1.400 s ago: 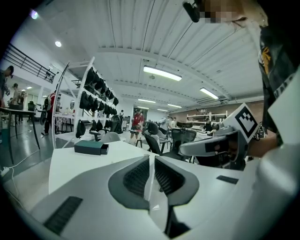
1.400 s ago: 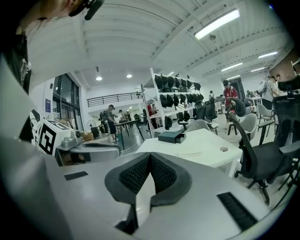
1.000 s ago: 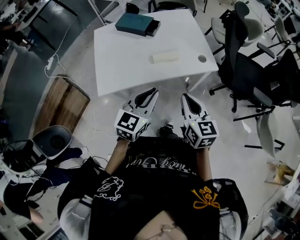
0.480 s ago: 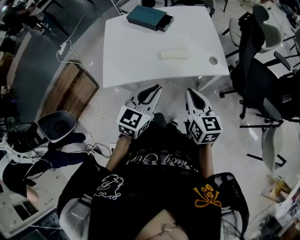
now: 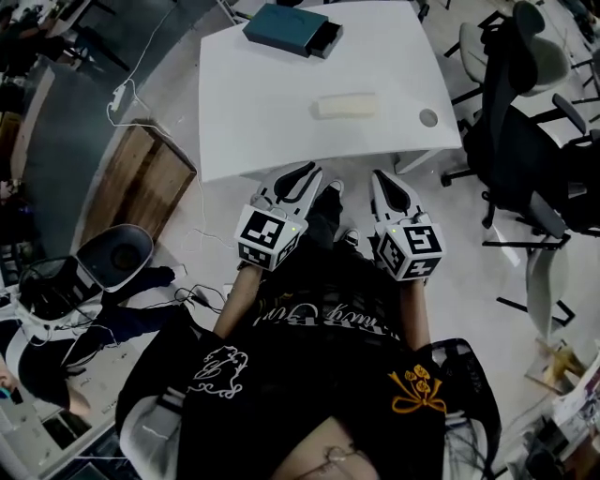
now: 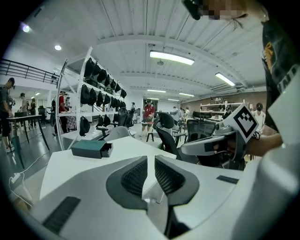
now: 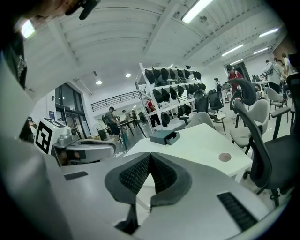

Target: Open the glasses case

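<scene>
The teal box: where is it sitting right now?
In the head view, the teal box lies by the far edge of the white table, left of centre, beyond and left of the pale oblong case.

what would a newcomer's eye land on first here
The white left hand-held gripper and right hand-held gripper, each with a black-and-white marker cube, hang empty by the near edge of the white square table. On it, a pale oblong glasses case lies near the middle, with a teal rectangular box at the far edge.
</scene>
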